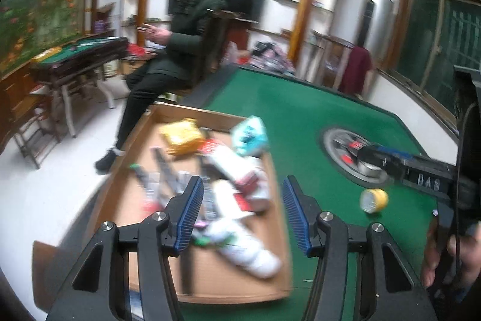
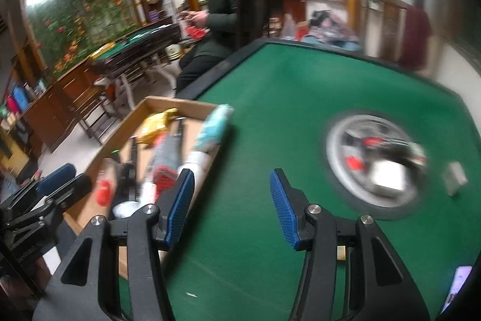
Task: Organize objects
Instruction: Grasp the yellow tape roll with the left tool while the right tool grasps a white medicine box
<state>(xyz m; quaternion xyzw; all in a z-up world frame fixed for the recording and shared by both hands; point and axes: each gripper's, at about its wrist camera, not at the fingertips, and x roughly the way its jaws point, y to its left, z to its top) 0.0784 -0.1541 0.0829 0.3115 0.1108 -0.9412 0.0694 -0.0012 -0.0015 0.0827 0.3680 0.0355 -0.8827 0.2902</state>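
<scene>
A shallow cardboard box (image 1: pixel 168 122) lies on the left side of the green table (image 1: pixel 300 116); it also shows in the right wrist view (image 2: pixel 126 122). It holds several items: a yellow packet (image 1: pixel 182 136), a teal pack (image 1: pixel 251 136), white tubes (image 1: pixel 246 251) and dark tools. My left gripper (image 1: pixel 242 208) is open and empty above the box. My right gripper (image 2: pixel 230 200) is open and empty over the green felt (image 2: pixel 270 110), right of the box. A yellow tape roll (image 1: pixel 373 200) lies on the felt. A small white box (image 2: pixel 386 176) and a card box (image 2: pixel 455 178) lie near the table's hub.
A round metal hub (image 2: pixel 339 152) sits in the table's middle. A seated man in a dark jacket (image 1: pixel 186 29) is beyond the far left corner. A second green table (image 1: pixel 81 50) stands at left. A phone (image 2: pixel 458 285) lies at the near right edge.
</scene>
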